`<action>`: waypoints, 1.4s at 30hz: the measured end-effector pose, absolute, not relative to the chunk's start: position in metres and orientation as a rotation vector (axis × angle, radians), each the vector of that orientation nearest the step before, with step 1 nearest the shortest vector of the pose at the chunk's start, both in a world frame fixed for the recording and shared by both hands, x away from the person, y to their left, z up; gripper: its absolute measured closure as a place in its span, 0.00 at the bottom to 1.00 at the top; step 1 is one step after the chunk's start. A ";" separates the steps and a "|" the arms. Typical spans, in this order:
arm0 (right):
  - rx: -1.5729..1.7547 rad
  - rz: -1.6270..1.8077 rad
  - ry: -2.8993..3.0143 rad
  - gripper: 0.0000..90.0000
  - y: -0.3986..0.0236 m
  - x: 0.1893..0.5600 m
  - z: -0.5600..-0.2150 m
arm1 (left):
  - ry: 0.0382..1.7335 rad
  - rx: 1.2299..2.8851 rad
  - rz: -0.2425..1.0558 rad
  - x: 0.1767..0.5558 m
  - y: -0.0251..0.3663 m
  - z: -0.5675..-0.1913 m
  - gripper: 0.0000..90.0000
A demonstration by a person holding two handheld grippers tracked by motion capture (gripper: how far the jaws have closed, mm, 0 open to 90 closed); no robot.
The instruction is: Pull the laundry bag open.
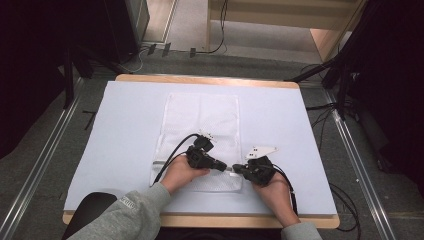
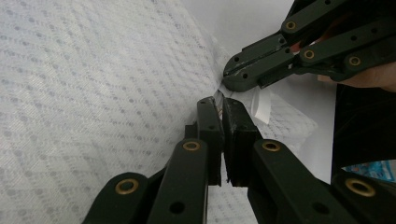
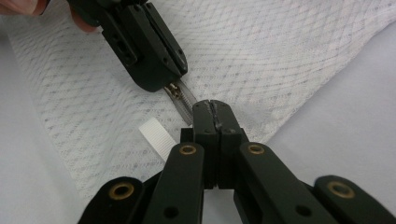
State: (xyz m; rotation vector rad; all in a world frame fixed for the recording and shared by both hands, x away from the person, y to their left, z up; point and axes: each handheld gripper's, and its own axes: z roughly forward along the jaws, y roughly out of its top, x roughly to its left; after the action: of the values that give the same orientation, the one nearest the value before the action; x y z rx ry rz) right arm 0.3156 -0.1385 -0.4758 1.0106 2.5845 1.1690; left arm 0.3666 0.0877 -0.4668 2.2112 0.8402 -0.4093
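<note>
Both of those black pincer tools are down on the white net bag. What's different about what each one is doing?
The left gripper pinches the metal zipper pull, while the right gripper clamps the bag's edge at the zipper's end, beside a white ribbon tab. In the high view the left gripper comes in from the left and the right gripper from the right, tips nearly meeting. Both are black, hand-held and shut.

Mesh bag [image 1: 202, 135] lies flat on the table [image 1: 285, 115], about the middle, long side running away from me. My left gripper [image 1: 225, 167] and right gripper [image 1: 237, 170] sit over the bag's near edge, tips facing each other, nearly touching. Zipper pull [image 3: 176, 92] sits at my left gripper's tip, between both tips. Small tab [image 3: 157, 137] lies on the bag just left of my right gripper's jaws.
</note>
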 end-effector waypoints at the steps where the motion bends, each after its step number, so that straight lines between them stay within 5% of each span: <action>1: 1.011 1.170 2.585 1.00 -0.139 0.316 -0.476 | 0.843 2.209 -0.412 0.367 0.088 -0.467 0.98; 42: 1.031 1.184 2.582 1.00 -0.139 0.316 -0.477 | 0.871 2.243 -0.449 0.370 0.121 -0.451 0.98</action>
State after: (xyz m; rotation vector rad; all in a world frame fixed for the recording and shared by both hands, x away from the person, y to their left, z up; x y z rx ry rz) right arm 0.3157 -0.1393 -0.4766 1.0305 2.5822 1.1845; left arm 0.3696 0.1208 -0.4512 2.2429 0.8709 -0.4486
